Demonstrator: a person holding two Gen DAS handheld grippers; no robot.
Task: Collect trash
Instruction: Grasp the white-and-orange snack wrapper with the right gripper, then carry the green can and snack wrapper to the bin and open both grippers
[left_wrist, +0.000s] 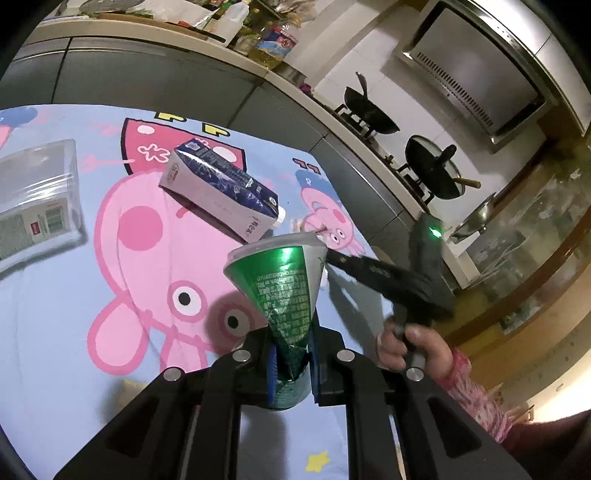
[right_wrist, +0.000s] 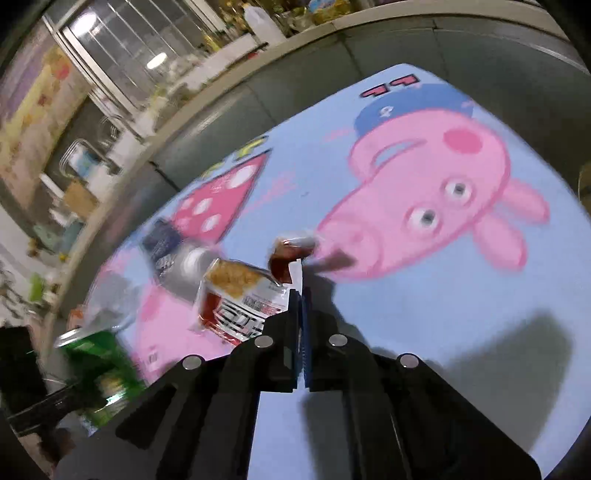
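My left gripper (left_wrist: 292, 360) is shut on a crushed green can (left_wrist: 284, 284) and holds it above the cartoon-pig tablecloth (left_wrist: 110, 302). A dark blue and white milk carton (left_wrist: 221, 188) lies on its side beyond the can. My right gripper (right_wrist: 299, 295) is shut on a crinkled snack wrapper (right_wrist: 240, 295) with red, white and orange print, held above the cloth. The right gripper also shows in the left wrist view (left_wrist: 332, 256), just right of the can's top. The green can shows blurred in the right wrist view (right_wrist: 99, 358), at the lower left.
A clear plastic box (left_wrist: 37, 199) stands on the cloth at the left. A small brown scrap (right_wrist: 295, 247) lies beyond the wrapper. Grey cabinets (left_wrist: 147, 85) and a counter with bottles run behind the table. A stove with black pans (left_wrist: 373, 110) is at the right.
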